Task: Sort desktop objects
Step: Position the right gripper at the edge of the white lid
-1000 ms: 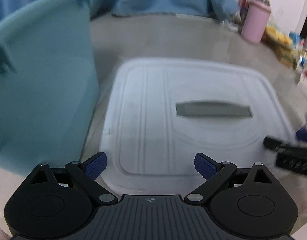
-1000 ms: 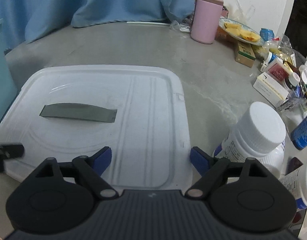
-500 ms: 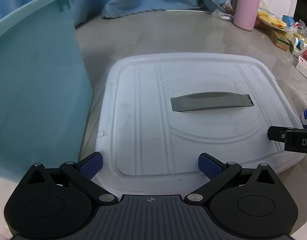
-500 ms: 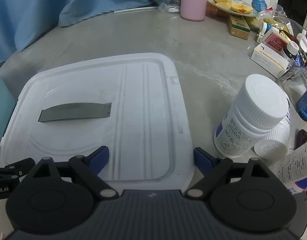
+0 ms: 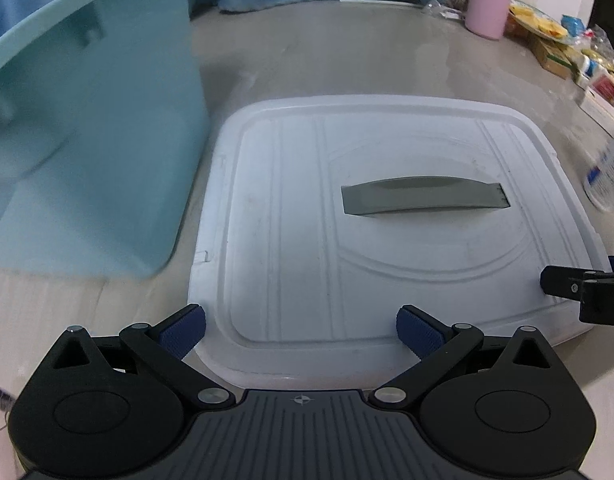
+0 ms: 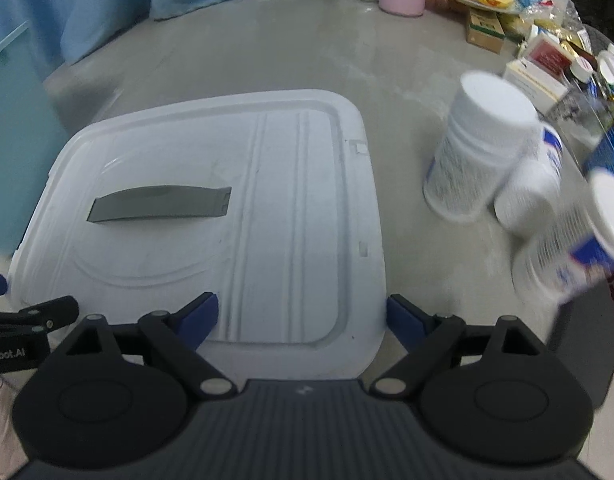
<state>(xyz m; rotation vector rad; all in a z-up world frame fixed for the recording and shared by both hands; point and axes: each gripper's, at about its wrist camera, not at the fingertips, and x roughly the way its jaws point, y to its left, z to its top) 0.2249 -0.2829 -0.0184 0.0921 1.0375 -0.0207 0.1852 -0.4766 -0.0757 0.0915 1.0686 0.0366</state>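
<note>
The white lid (image 5: pixel 387 240) lies flat on the grey counter (image 5: pixel 347 64), its grey handle (image 5: pixel 425 195) right of centre in the left wrist view, and it now sits lower and larger in both views than a second ago, so both tools have drawn in over its near edge. The left tool (image 5: pixel 301 330) is spread wide, its blue pads (image 5: pixel 183 330) straddling the lid's near left corner with nothing between them; the right tool (image 6: pixel 303 318) is likewise spread and empty, framing the near right corner. Each tool's tip shows at the edge of the other's view. The teal bin (image 5: pixel 87 132) stands just beside the lid's left edge, leaving only a narrow strip of counter between them. On the right, the white bottles (image 6: pixel 479 148) have shifted higher in the frame and are now blurred; three can be counted close together, near the lid's right edge but apart from it. Beyond the lid's far edge lies a broad bare stretch of counter, reaching to one pink tumbler (image 5: pixel 489 2) and a crowd of small boxes and packets (image 6: pixel 539 60) along the far right.
</note>
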